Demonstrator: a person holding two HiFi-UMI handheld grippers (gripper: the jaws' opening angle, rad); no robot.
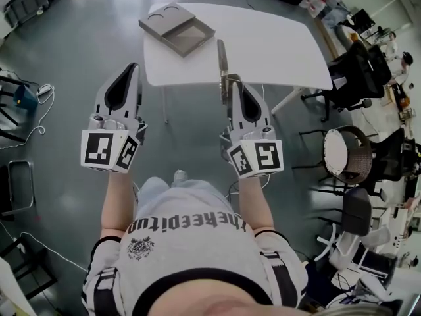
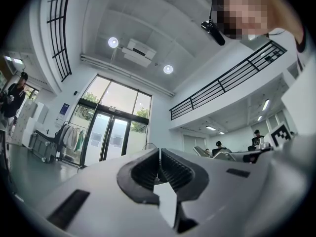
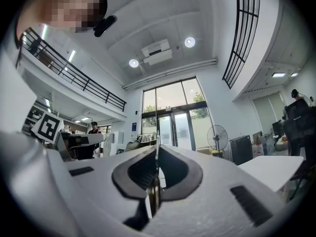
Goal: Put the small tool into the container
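My right gripper (image 1: 231, 84) is shut on a thin flat metal tool (image 1: 222, 56) with a brass-coloured base; the blade sticks out past the fingertips over the near edge of the white table (image 1: 276, 45). In the right gripper view the tool (image 3: 156, 127) shows as a narrow strip between the closed jaws of the right gripper (image 3: 157, 151). A grey flat container (image 1: 177, 29) lies open at the table's far left, its tray beside a lid with round recesses. My left gripper (image 1: 136, 66) is held over the floor left of the table, jaws together with nothing in them, as the left gripper view (image 2: 159, 153) confirms.
Office chairs (image 1: 358, 71) and a round wicker seat (image 1: 342, 151) crowd the right side. Cables and a metal frame (image 1: 16, 186) lie on the grey floor at left. Glass doors and a standing fan (image 3: 216, 138) are ahead; people stand in the background.
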